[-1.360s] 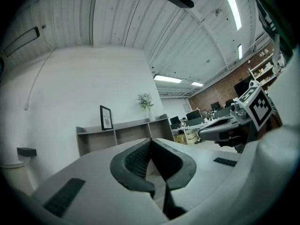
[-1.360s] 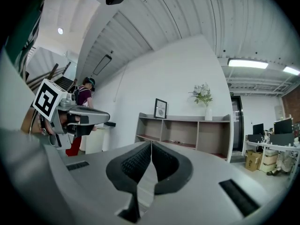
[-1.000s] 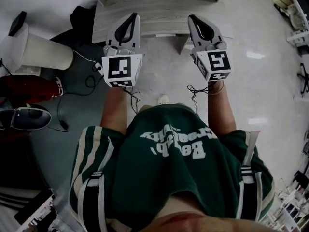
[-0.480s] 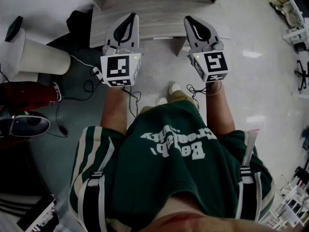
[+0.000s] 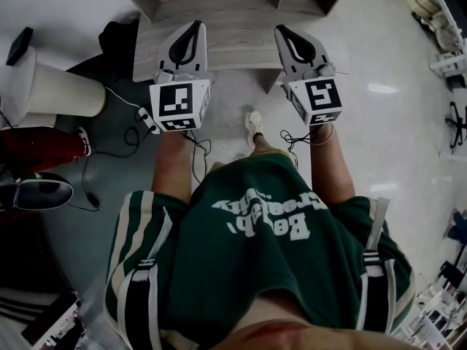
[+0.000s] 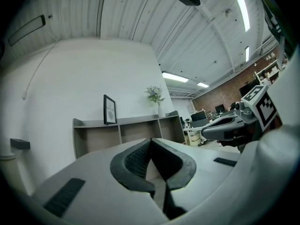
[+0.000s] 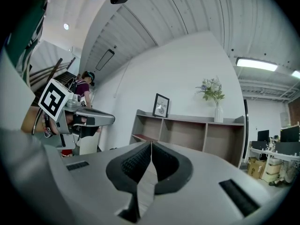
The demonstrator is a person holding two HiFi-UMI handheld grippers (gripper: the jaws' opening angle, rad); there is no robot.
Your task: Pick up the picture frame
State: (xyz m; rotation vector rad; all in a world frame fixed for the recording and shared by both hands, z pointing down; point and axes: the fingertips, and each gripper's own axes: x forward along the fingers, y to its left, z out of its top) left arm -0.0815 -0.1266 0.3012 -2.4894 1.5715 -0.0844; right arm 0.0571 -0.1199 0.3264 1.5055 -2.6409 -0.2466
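The picture frame point(image 6: 109, 109) is black with a white print. It stands upright on top of a low wooden shelf unit point(image 6: 136, 130) against the white wall, some way ahead of both grippers. The right gripper view shows the frame point(image 7: 161, 105) left of a vase. In the head view the frame is out of sight. My left gripper point(image 5: 191, 31) and right gripper point(image 5: 281, 31) are held level, side by side, their tips over the near edge of the shelf unit point(image 5: 233, 9). The left gripper point(image 6: 151, 139) and the right gripper point(image 7: 151, 143) are both shut and hold nothing.
A white vase of flowers point(image 7: 213, 95) stands on the shelf right of the frame. A white cylinder point(image 5: 55, 86), a black bag point(image 5: 120, 31) and floor cables point(image 5: 131, 115) lie left. Another person point(image 7: 84, 86) stands far left. Desks and boxes point(image 7: 274, 165) sit right.
Both grippers have moved forward toward the shelf unit, which shows more at the top of the head view. The person's foot has stepped forward. Both jaws stay shut.
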